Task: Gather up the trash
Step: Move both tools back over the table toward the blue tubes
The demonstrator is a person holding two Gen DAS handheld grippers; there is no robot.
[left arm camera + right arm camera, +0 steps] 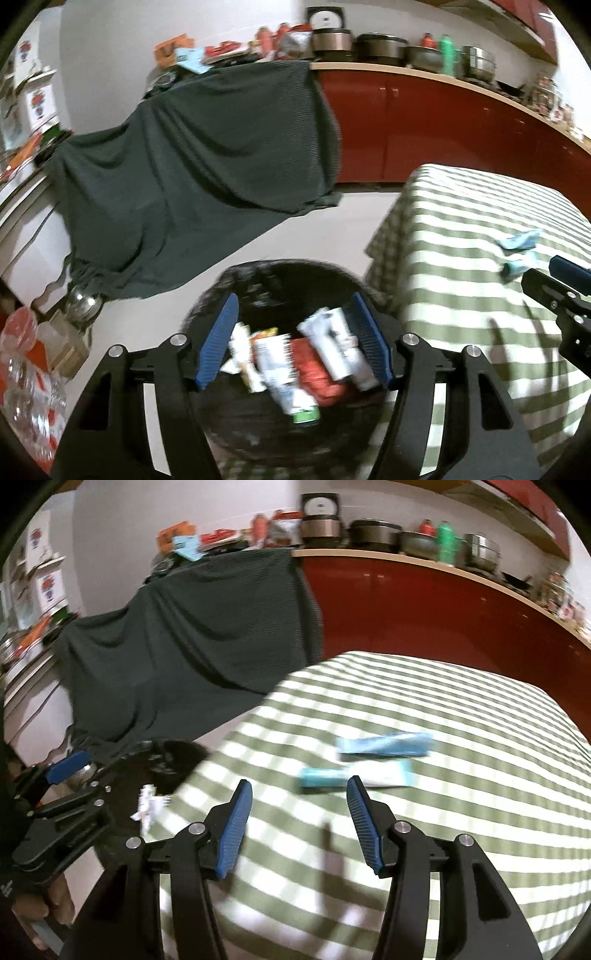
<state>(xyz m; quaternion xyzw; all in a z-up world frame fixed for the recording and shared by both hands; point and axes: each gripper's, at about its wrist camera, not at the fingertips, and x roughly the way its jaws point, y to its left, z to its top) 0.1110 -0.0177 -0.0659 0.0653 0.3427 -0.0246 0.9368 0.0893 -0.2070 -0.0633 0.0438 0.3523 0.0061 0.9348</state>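
we see white and red wrappers (295,369) lying in the round black bin (236,435) under our open, empty left gripper (293,341). our right gripper (299,825), open and empty too, hangs over the green striped tablecloth (461,709) near two blue packets (384,744).

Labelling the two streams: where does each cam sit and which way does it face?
Left wrist: sits on the left hand-held gripper, looks down into the black bin of trash; its open fingers and the right hand-held gripper at the right edge show.
Right wrist: sits on the right hand-held gripper, faces the striped tablecloth and two blue wrappers; its open fingers, the other gripper and a hand show.
Shared: bin, wrappers, tablecloth, dark draped cloth, red cabinets.
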